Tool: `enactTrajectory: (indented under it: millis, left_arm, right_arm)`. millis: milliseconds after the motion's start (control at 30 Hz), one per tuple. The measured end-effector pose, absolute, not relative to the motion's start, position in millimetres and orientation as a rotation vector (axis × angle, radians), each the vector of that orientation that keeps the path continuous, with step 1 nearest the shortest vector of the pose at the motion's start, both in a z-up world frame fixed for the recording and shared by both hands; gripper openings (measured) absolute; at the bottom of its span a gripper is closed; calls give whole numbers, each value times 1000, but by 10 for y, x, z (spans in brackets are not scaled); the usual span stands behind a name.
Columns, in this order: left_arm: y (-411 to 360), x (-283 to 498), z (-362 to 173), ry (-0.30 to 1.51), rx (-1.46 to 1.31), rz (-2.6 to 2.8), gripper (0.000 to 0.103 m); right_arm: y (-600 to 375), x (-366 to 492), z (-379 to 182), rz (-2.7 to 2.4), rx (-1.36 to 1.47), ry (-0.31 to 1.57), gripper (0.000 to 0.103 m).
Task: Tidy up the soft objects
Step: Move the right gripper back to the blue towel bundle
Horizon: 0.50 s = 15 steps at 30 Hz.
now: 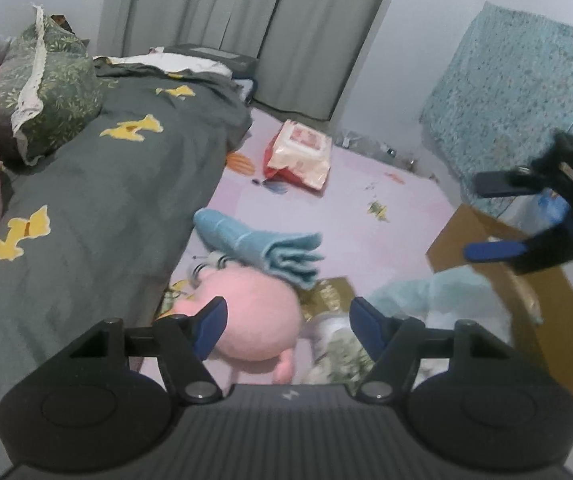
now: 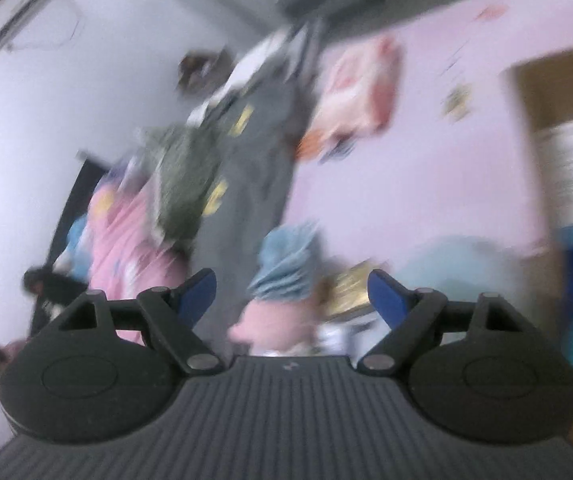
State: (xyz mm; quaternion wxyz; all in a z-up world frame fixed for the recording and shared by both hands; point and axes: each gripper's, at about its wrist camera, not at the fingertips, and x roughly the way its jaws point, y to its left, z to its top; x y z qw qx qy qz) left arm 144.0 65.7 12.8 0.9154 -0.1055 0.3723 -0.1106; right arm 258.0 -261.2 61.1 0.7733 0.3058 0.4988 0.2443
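Lilac sheet [image 1: 366,236] lies bare beyond blue towel [image 1: 262,246].

A fuzzy pink plush toy [image 1: 252,320] and a folded terry-cloth towel [image 1: 270,248] are seen on a smooth matt sheet [image 1: 366,216]. Matt cardboard forms the box [image 1: 486,240]; the wipes pack [image 1: 300,154] is glossy plastic.

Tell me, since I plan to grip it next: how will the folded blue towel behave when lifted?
The folded blue towel is probably floppy: its stacked layers show loose edges, so pinching one layer may unfold it. It looks light and unlikely to slip. It leans on the pink plush toy, which may shift when it lifts.
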Motion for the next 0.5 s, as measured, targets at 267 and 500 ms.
enactTrajectory:
  millis: [267, 500]
  left_arm:
    - [693, 1591, -107, 813, -120, -182, 68]
    - [782, 1755, -308, 880, -178, -204, 68]
  right_arm:
    - [-1559, 2939, 31, 594, 473, 1320, 82]
    - [-1286, 3233, -335, 555, 416, 1375, 81]
